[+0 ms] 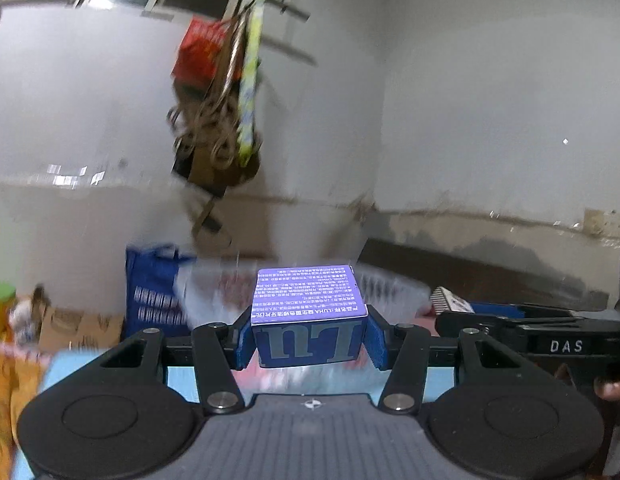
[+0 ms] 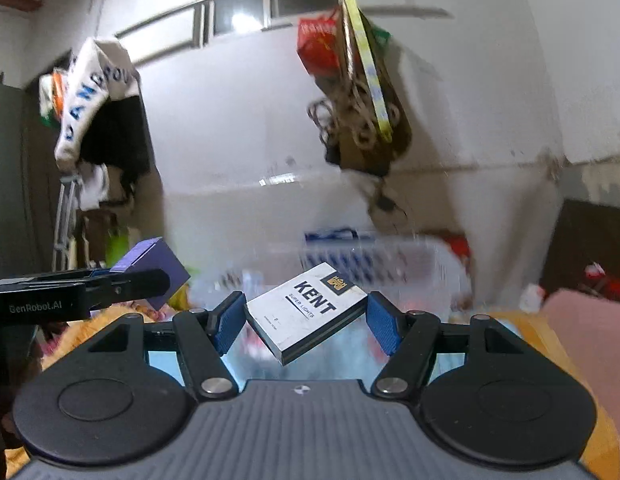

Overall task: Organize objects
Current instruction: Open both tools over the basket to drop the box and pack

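Currently, the left gripper pinches a purple box between its blue pads, one pad flat against each side. The box sits level, printed text on top and large letters on the near face. The right gripper holds a white cigarette pack by two opposite corners, so the pack lies skewed between the pads. Both items are raised clear of the surfaces below. A clear plastic basket stands just beyond the grippers, blurred, with a blue bag beside it. In the right wrist view the left gripper and its box appear at the left edge. Clothes and bags hang on the white wall behind.
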### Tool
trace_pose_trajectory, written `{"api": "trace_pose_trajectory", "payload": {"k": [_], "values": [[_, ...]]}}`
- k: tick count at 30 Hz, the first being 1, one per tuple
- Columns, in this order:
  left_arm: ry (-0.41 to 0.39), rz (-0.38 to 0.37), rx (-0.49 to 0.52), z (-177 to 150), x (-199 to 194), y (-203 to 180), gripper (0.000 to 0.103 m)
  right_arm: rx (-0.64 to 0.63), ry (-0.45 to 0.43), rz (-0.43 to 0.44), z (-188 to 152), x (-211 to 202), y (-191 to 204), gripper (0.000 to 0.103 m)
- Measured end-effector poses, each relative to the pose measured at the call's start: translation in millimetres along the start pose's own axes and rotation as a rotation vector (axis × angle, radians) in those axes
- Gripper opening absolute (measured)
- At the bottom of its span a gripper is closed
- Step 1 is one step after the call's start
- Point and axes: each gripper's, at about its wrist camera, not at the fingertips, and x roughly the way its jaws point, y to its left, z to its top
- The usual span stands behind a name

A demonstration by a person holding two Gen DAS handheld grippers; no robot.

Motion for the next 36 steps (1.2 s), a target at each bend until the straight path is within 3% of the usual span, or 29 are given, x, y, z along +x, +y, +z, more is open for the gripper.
{"api": "trace_pose_trajectory", "payload": {"k": [4,8,13,18,20,21,22,24,28,36], "values": [[0.041,0.013,-0.01,54.1,37.2,-1.6,0.057,-0.049,0.039,-0.016,51.0,39.1,-8.8,0.069],[0.139,0.026,-0.031,81.4,92.4,2.1,0.057,-0.086,0.144,-0.04,71.6,90.0,-20.3,0.069],[0.292,0.06,-0.097,82.7,144.8,15.4,0.057,-0.133,0.224,-0.039,70.7,119.6,-27.8,0.069],[0.336,0.1,-0.125,71.8,164.4,24.1,0.057,-0.1,0.241,-0.022,63.2,124.4,-38.1,0.069],[0.342,0.092,-0.134,68.3,167.1,25.3,0.062,-0.094,0.24,-0.015,63.3,123.6,-43.3,0.07],[0.347,0.087,-0.13,67.1,168.6,24.6,0.066,-0.084,0.244,-0.008,62.7,124.7,-45.3,0.075],[0.346,0.095,-0.122,66.3,169.5,23.4,0.075,-0.075,0.256,-0.003,62.9,127.0,-48.2,0.087],[0.343,0.128,-0.121,65.7,168.4,21.7,0.083,-0.074,0.245,-0.05,62.7,126.5,-51.2,0.103],[0.321,0.142,-0.138,64.8,158.0,24.0,0.1,-0.032,0.213,-0.032,61.7,114.1,-61.2,0.103],[0.224,0.206,-0.073,69.2,128.9,7.4,0.101,-0.041,0.195,-0.027,66.8,94.6,-61.3,0.103]]}}
